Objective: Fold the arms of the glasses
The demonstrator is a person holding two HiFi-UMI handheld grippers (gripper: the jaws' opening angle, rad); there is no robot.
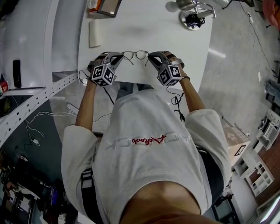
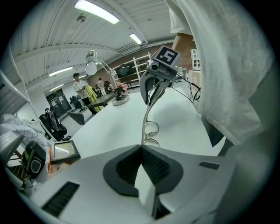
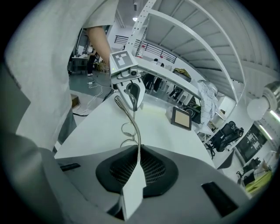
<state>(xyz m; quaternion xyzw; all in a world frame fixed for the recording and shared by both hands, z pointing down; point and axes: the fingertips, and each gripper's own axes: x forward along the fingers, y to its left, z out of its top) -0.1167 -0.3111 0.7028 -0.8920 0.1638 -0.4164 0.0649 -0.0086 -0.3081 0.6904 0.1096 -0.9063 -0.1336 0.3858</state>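
Grey-white shirt (image 1: 144, 144) with red lettering: nearest the head camera, filling the lower half of that view. Both forearms reach from it to the near edge of the worktop (image 1: 144, 30).

Slim black object (image 1: 16, 73): far left, lying on a white surface apart from the worktop.

Long perforated rail (image 1: 39, 98): just right of it, running slantwise, with thin cables beneath.

Flat white block (image 1: 95, 33): at the worktop's left edge, well behind both tongs.

Small picture frame (image 1: 109, 6): at the far edge, partly cut off by the top of the view.

Person's left tongs (image 1: 119, 57): marker cube toward the person, tips pointing right and away. The pads are pressed together on the left end of the glasses, and thin metal emerges from the seam between them.

Wire-rimmed glasses (image 1: 135, 54): two round lenses spanning the gap between the two tongs, over the near part of the worktop. Whether they touch the surface cannot be told. Two short thin arms slant from the ends toward the person.

Person's right tongs (image 1: 152, 57): mirrored pose, tips pointing left and away. The pads are clamped on the right end of the glasses, with a narrow metal strip pinched between them.

Round lamp base (image 1: 192, 19): at the far right corner of the worktop, with black cable bundled on it.

Pale box (image 1: 234, 142): on the floor, right of the person.
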